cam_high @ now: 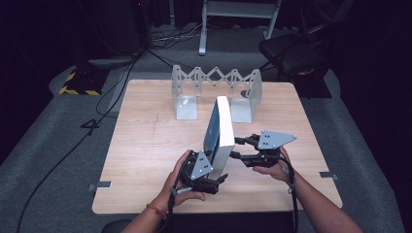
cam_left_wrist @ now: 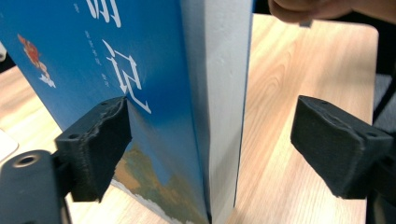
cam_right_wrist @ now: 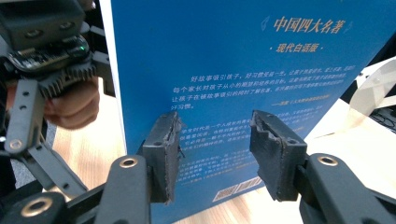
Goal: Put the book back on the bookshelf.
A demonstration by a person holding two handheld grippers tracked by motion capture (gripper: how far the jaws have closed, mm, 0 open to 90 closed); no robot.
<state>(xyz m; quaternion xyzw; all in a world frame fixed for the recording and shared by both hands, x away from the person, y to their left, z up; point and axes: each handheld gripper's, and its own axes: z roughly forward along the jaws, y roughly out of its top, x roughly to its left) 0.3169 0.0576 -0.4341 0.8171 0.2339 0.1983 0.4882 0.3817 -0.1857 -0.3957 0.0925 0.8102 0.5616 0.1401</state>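
Glossy blue paper-covered book (cam_high: 219, 130) — pale wood-grain table (cam_high: 145, 141), matt metal rack (cam_high: 214, 92)

**What the views cut off or hide**

In the left gripper view the book (cam_left_wrist: 154, 93) runs off the top edge, so its cover title is cut to a few white characters. In the right gripper view its back cover fills the far side, cropped at top and bottom; the small print there is too fine to read. In the high view the book's lower near corner is hidden behind the left hand-held gripper (cam_high: 206, 177), and the far rack (cam_high: 214, 80) is partly hidden behind the book.
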